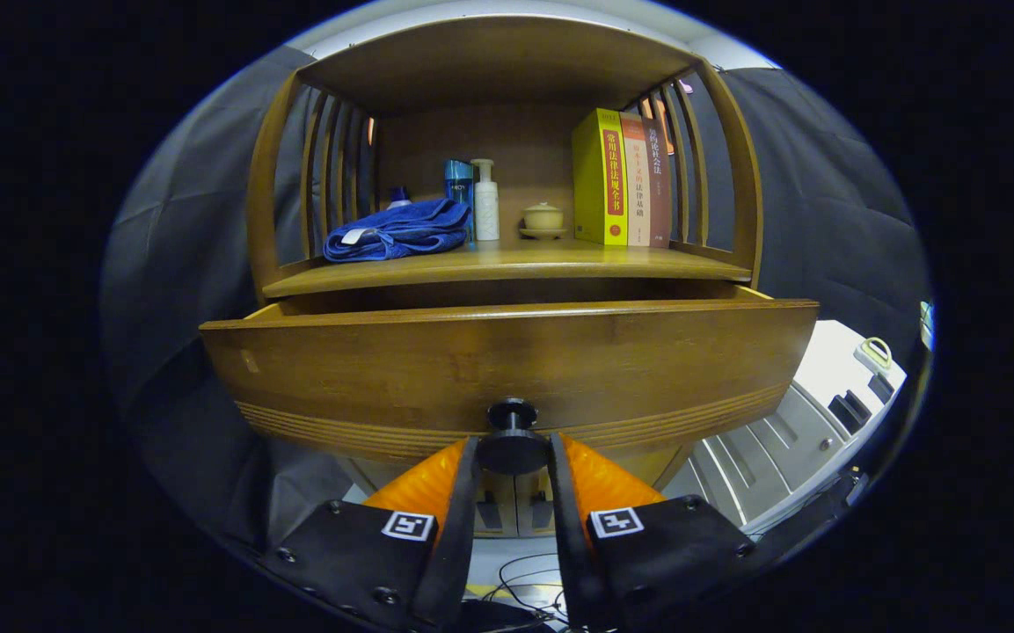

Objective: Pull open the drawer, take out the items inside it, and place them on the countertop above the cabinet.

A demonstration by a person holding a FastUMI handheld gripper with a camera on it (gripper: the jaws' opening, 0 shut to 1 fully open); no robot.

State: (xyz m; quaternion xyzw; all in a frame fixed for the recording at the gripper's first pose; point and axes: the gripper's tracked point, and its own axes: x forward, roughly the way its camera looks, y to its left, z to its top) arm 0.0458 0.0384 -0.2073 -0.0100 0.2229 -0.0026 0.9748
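Gripper view: tool (513,450) round-knob-clamped (512,437).

We see the drawer (507,365) front in warm brown wood, with fine parallel grooves along its lower edge, and its knob (512,437) is black. On the countertop (507,262), the folded towel (401,230) at 10 o'clock is blue, and the thick book (601,178) at 1 o'clock is yellow.

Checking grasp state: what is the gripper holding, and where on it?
The gripper is shut on the drawer's round knob, pinched from both sides.
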